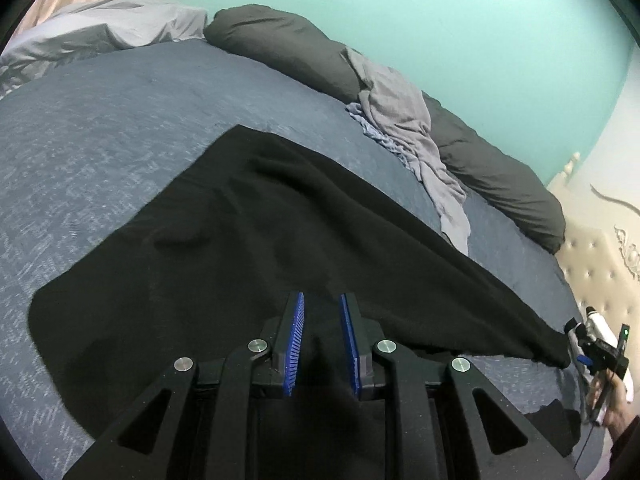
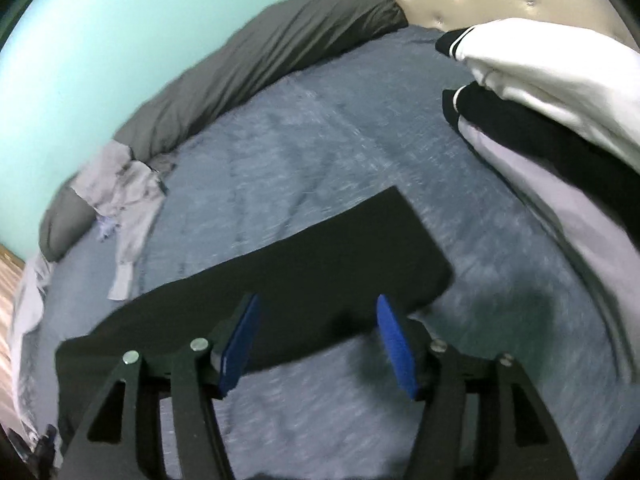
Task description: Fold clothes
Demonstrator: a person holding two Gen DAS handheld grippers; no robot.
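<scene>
1. A black garment (image 1: 256, 248) lies spread across the blue-grey bed (image 1: 100, 140), one end drawn out toward the right gripper (image 1: 596, 354) at the frame's edge.
2. The left gripper (image 1: 320, 332) stands narrowly parted with a dark fold of the garment rising between its blue pads; whether they actually pinch it cannot be told.
3. In its own view the right gripper (image 2: 318, 344) is wide apart and holds nothing, the garment's edge (image 2: 320, 264) just beyond its tips.
4. Done well, the fold likely needs both corners gripped level and the cloth kept taut and wrinkle-free.
5. The right wrist view is motion-blurred; the folded pile (image 2: 552, 92) is cut off; the garment's near hem hides beneath the left gripper.
</scene>
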